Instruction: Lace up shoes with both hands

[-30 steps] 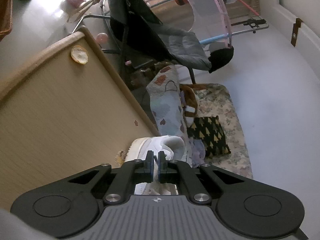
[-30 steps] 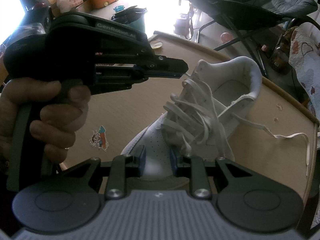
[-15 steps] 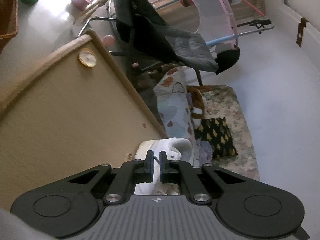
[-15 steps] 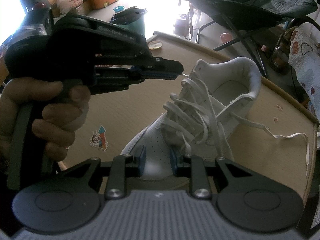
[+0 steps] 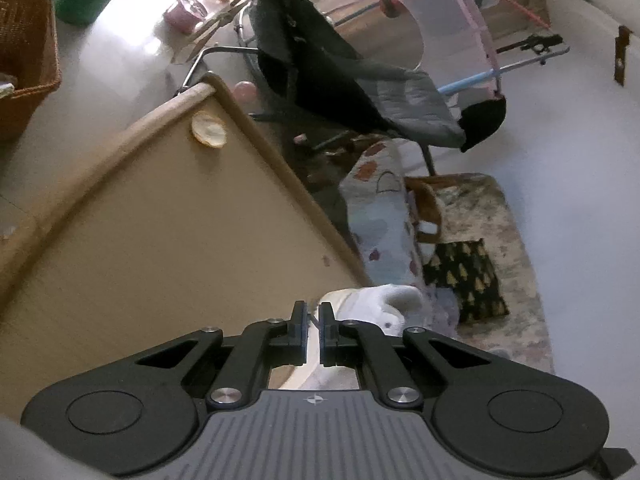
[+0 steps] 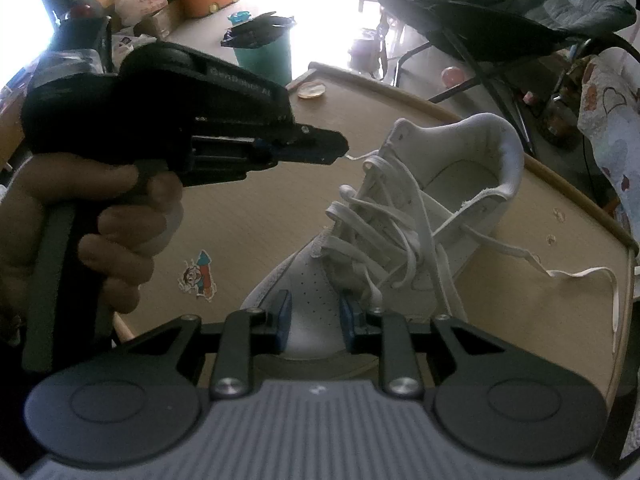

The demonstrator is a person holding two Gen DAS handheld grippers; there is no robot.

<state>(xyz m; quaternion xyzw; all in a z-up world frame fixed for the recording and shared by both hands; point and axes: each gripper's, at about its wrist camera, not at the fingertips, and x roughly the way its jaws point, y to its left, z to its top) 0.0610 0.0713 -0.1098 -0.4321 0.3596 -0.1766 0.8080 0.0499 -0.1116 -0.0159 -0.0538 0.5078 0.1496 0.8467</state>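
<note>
White low-top sneaker [image 6: 420, 216] lies on the wood-grain counter [image 6: 248, 216], toe toward the right tongs [image 6: 314, 316], heel away. Laces loose, crossed over tongue; one free lace end [image 6: 576, 276] trails toward counter edge.

Left tongs [image 6: 340, 148], held in a hand [image 6: 100, 216], clenched on the other lace tip [image 6: 356, 157] near the top eyelet. Right tongs part-spread w/ pads either side of the toe cap; contact can't be confirmed, so no grip claimed.

Handling, judged: shoe light, upper soft, likely to slide on the smooth top unless toe is pinned. Lace flat, limp; take it at the stiff tip, not mid-run.

Surroundings: cartoon sticker [image 6: 198, 276] on counter; green bin [image 6: 266, 54] and folding chair [image 6: 500, 24] behind. Room cluttered, strong backlight.
</note>
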